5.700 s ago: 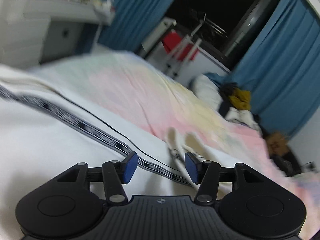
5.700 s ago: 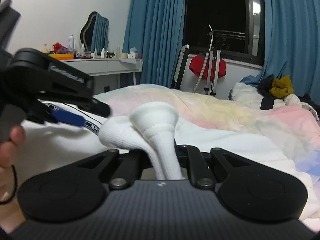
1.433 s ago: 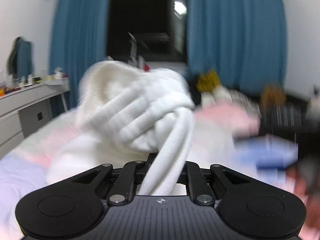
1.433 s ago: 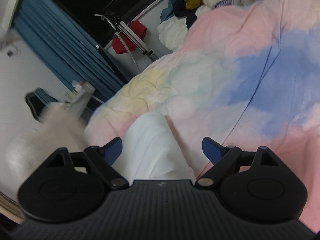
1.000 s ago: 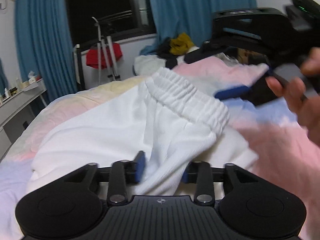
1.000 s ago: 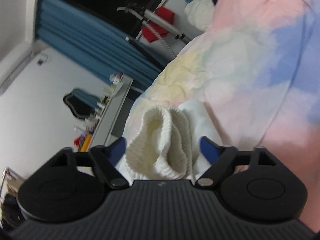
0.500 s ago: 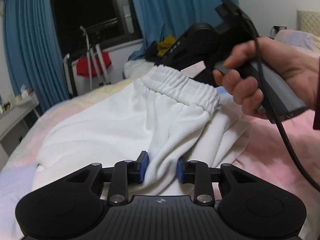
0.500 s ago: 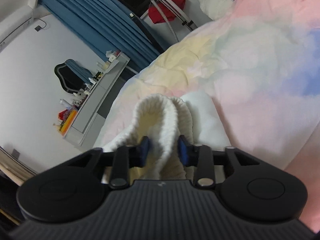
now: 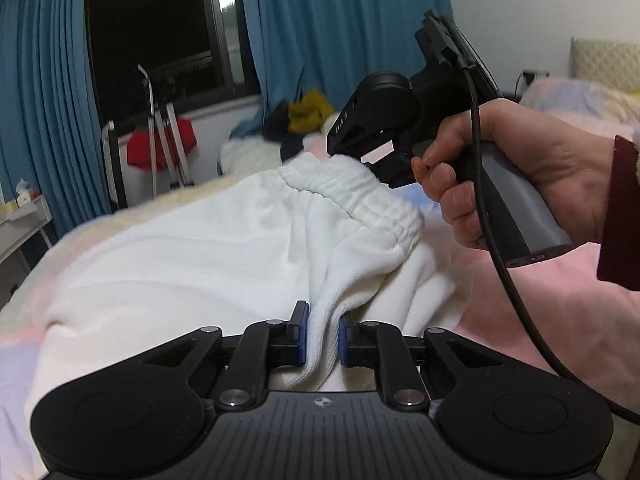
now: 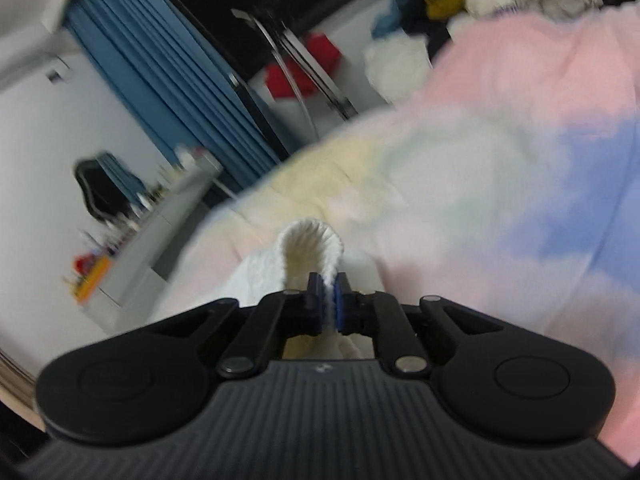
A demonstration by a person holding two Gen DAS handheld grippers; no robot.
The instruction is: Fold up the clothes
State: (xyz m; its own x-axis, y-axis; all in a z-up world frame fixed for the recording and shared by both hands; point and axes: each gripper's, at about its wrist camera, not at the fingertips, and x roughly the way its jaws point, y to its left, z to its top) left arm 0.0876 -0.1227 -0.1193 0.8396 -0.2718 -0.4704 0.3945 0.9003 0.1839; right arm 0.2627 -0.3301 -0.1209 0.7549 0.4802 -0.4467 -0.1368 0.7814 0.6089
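Gripper state is shown plainly in the left wrist view: the left gripper [image 9: 322,334] is clamped on a fold of the white pants [image 9: 208,256], which are spread across the bed [image 9: 532,292] with its pastel cover. The elastic waistband [image 9: 360,200] is seen raised at the far side, where the right gripper [image 9: 394,166], held in the right hand [image 9: 516,172], is closed on its edge. Blue curtains [image 9: 332,28] and a dark window [image 9: 152,28] are seen behind. From the right wrist view, somewhat blurred, the right gripper [image 10: 328,300] is seen pinched together on the ribbed waistband [image 10: 312,236], which loops up just beyond the blue pads [image 10: 316,298]. The bed [image 10: 520,168] is seen beyond, and a grey dresser [image 10: 160,240] stands to the left.
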